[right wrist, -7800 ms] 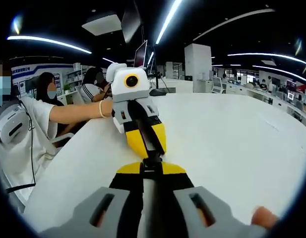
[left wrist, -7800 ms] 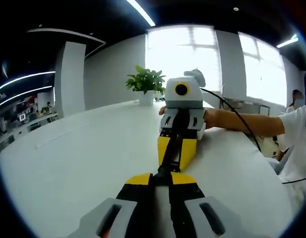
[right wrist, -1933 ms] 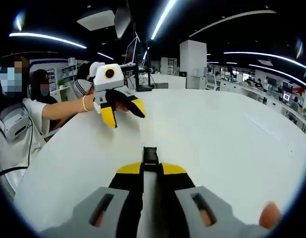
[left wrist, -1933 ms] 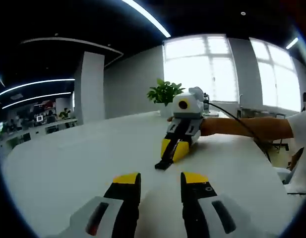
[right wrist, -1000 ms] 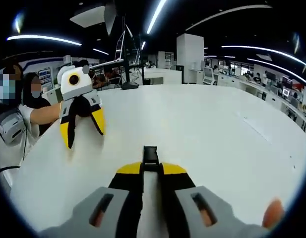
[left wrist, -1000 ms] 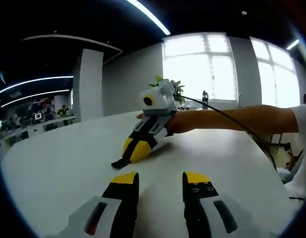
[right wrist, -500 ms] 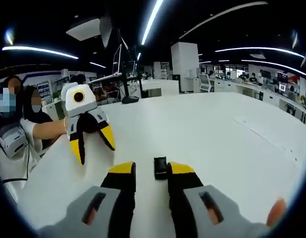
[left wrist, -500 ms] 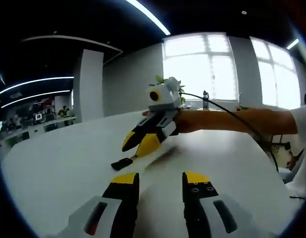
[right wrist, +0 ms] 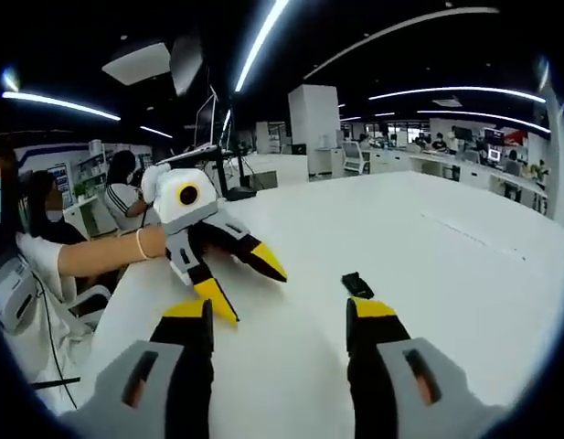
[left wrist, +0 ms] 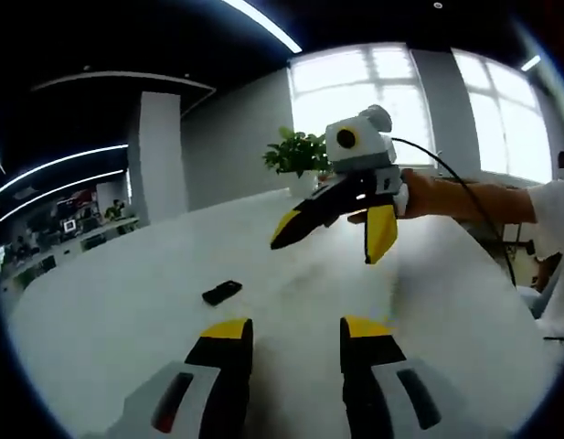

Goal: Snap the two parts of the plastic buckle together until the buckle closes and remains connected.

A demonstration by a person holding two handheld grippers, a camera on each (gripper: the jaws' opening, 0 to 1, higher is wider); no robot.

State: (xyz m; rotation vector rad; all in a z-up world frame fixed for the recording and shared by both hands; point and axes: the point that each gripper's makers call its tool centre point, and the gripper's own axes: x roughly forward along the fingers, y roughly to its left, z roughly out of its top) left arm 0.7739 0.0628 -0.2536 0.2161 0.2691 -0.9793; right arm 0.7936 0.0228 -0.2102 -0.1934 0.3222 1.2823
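- The left gripper view rides low over the white counter [left wrist: 108, 302], looking forward along its own left tool [left wrist: 286, 340] toward bright windows [left wrist: 355, 87] and a potted plant [left wrist: 296, 154].
- The right gripper view also sits low over the counter [right wrist: 464, 265], facing the opposite way along its own right tool [right wrist: 280, 322], into a dim office with ceiling light strips [right wrist: 263, 41].
- The 2 views face each other: each catches the other tool, and both share the counter between them with the small black buckle [left wrist: 221, 292] [right wrist: 357, 284].
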